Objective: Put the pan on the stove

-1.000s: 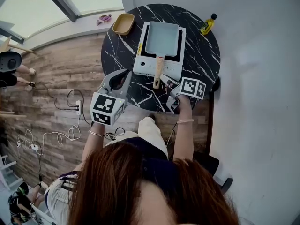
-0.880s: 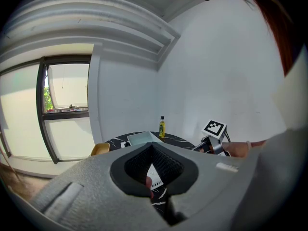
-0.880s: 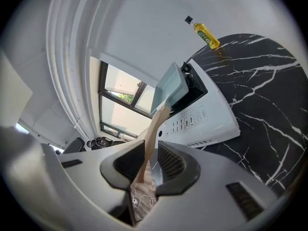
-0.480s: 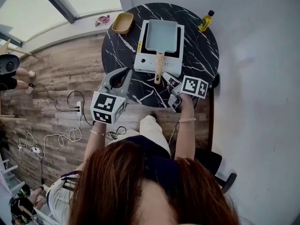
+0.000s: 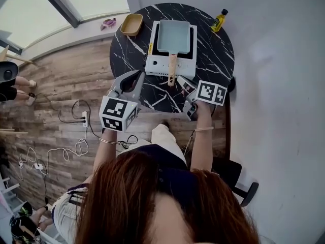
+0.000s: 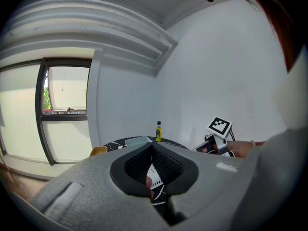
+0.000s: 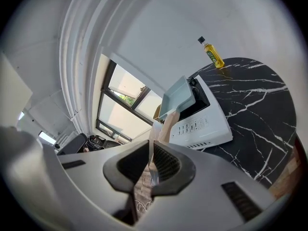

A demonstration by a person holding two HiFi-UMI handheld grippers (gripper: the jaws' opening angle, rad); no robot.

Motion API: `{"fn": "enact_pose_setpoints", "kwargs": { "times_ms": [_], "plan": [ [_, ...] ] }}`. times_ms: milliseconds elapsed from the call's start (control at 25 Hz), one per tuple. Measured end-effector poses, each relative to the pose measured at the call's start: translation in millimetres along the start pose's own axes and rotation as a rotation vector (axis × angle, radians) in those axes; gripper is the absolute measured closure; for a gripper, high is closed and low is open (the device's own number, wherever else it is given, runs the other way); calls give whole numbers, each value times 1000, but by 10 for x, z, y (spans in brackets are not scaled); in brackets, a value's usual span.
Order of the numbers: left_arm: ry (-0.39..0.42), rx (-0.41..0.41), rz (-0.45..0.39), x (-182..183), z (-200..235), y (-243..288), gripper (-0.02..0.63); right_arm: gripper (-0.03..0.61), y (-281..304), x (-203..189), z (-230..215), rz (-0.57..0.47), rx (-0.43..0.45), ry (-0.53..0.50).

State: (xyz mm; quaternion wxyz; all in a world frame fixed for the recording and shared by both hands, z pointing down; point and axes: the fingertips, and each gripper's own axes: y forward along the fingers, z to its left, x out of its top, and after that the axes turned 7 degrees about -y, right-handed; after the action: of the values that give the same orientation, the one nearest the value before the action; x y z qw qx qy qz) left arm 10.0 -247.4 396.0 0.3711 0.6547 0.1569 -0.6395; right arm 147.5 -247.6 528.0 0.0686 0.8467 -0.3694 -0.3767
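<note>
A pale blue rectangular pan (image 5: 174, 36) lies on the white stove (image 5: 158, 67), its wooden handle (image 5: 172, 67) pointing toward me. My right gripper (image 5: 179, 81) hovers just right of the handle's end without touching it. Its jaws have just been closing and now leave only a thin slit with nothing between them (image 7: 152, 146). The right gripper view shows the pan (image 7: 178, 97) and stove (image 7: 202, 124) ahead. My left gripper (image 5: 137, 76) hangs over the table's left front edge, shut and empty (image 6: 152, 144).
The stove stands on a round black marble table (image 5: 216, 60). A yellow oil bottle (image 5: 217, 20) stands at the back right and a wooden bowl (image 5: 131, 24) at the back left. A power strip and cables (image 5: 84, 118) lie on the wood floor to the left.
The right gripper has lifted slightly beside the handle's end and its jaws have drawn together. The left gripper has drifted a little. The pan stays on the stove.
</note>
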Motion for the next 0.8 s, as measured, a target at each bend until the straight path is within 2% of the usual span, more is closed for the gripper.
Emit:
{"fn": "enact_pose_setpoints", "kwargs": {
  "times_ms": [200,480,800],
  "plan": [
    [-1,-9,-15,19,-24,-81,601,557,-90,-6,113,-23,-27,-53],
    [2,-24,-36,49,-38,-211,601,568,-249,52,241,-119,-103,-132],
    [8,-52,-63,69,-78,-394,601,569,-370,-46,493,-165,-126,-217]
  ]
}}
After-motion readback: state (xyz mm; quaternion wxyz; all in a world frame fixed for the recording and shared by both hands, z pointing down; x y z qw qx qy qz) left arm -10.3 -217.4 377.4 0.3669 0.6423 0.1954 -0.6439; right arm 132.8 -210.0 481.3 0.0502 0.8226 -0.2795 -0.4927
